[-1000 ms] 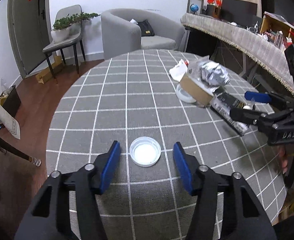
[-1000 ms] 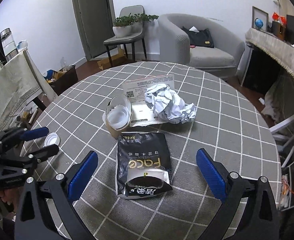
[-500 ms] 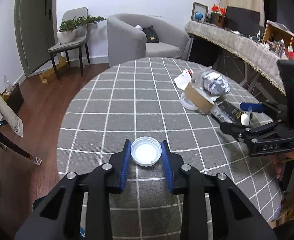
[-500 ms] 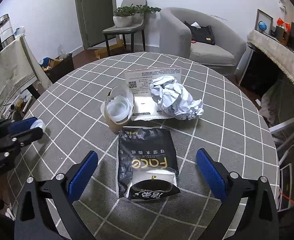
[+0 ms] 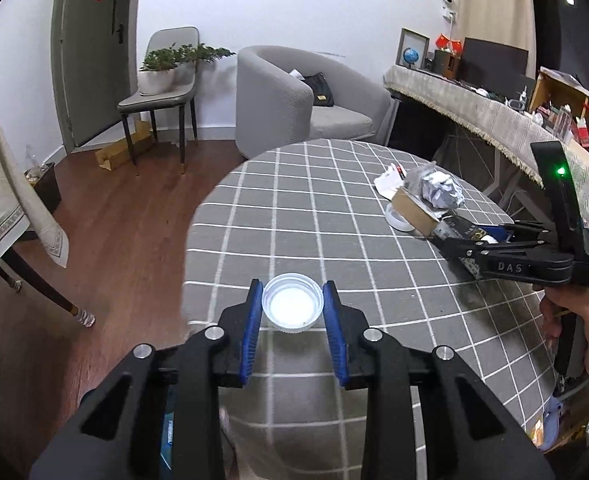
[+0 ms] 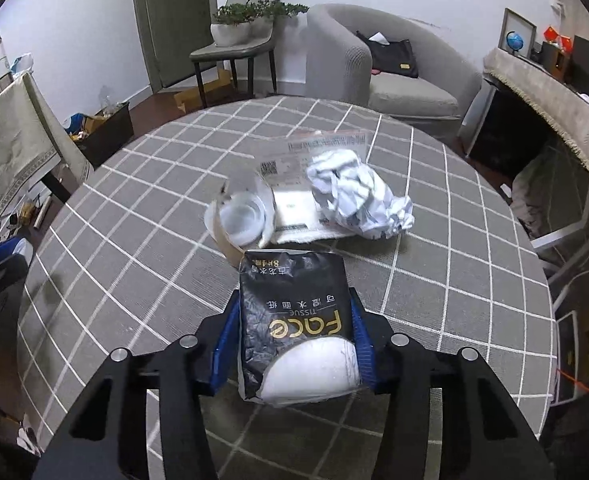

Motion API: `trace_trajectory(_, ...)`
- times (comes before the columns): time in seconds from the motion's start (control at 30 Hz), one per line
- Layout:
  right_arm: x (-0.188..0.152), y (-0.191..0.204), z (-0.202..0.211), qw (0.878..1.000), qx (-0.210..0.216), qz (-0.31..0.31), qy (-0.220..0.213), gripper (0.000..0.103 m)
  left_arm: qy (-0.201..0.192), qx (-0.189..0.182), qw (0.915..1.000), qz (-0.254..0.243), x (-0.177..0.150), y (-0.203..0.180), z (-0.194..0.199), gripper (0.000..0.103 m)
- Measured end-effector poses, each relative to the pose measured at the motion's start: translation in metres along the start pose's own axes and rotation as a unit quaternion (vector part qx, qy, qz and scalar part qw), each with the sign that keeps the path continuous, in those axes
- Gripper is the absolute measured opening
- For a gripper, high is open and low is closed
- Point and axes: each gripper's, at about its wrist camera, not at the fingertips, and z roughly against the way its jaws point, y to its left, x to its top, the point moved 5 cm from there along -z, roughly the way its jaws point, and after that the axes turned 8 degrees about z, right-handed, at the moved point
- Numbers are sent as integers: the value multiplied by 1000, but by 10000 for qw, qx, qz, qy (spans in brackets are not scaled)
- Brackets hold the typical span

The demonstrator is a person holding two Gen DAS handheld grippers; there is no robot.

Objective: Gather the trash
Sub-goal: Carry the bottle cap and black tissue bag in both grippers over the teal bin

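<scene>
**Both grippers take trash from the table**

Left wrist view: the left gripper (image 5: pixel 293 312) has its jaws tight on a white lid (image 5: pixel 292 306), lifted above the table (image 5: pixel 314 208); right wrist view: the right gripper (image 6: pixel 294 344) is closing around a black tissue pack (image 6: pixel 294 312), pads at its sides, probably to carry it off.

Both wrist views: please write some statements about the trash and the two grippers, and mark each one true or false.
1. The left gripper is shut on the white cap. True.
2. The black tissue pack lies between the pads of the right gripper. True; its jaws are closing.
3. The crumpled paper sits on the armchair. False: it lies on the checked table.
4. The tape roll is beyond the tissue pack. True.
5. The cap is red. False: it is white.
</scene>
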Motion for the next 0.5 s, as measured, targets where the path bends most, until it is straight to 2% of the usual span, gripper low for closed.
trace_trajectory(0.27,20,16,23,9993,-98,18,-360,51,-195,79,9992,337,-2,39,25,33)
trace_trajectory(0.4,32,33,32,9985,25,48,-540,51,-233,193,9984,470,-8,58,35,33)
trace_trajectory(0.5,41,50,39,9967,337,31,-731,51,-243,295,9975,591,-14,74,41,33)
